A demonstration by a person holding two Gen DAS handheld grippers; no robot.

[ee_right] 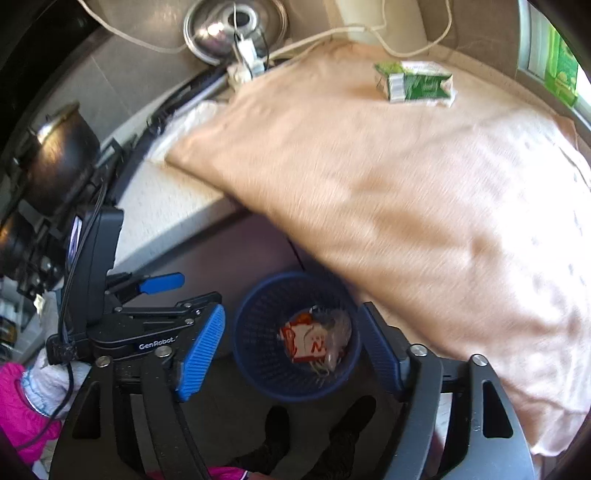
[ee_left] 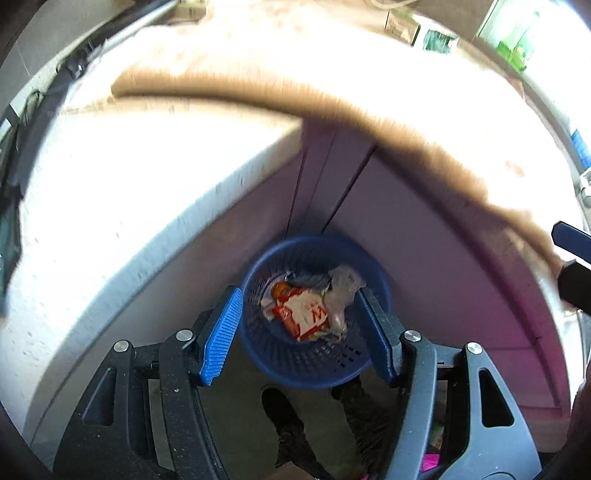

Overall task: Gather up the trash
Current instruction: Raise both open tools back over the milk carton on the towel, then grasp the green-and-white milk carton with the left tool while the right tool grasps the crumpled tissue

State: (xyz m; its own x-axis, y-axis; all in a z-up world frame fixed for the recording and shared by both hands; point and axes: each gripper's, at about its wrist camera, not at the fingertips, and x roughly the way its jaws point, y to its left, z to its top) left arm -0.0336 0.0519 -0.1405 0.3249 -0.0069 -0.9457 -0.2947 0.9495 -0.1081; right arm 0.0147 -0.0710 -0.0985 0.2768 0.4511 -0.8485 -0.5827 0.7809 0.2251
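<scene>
A round blue mesh basket stands on the floor in the corner under a counter. It holds a crumpled red and white wrapper and a clear plastic scrap. My left gripper hangs high over the basket, open and empty. In the right wrist view the same basket and wrapper lie below my right gripper, which is wide open and empty. A green and white carton lies on the beige cloth on the counter. One blue finger of the left gripper shows at the left.
White counter edge and pale cabinet doors close in the basket's corner. A dark pot and a steel lid sit at the back left, with white cords nearby. The person's dark shoes stand by the basket.
</scene>
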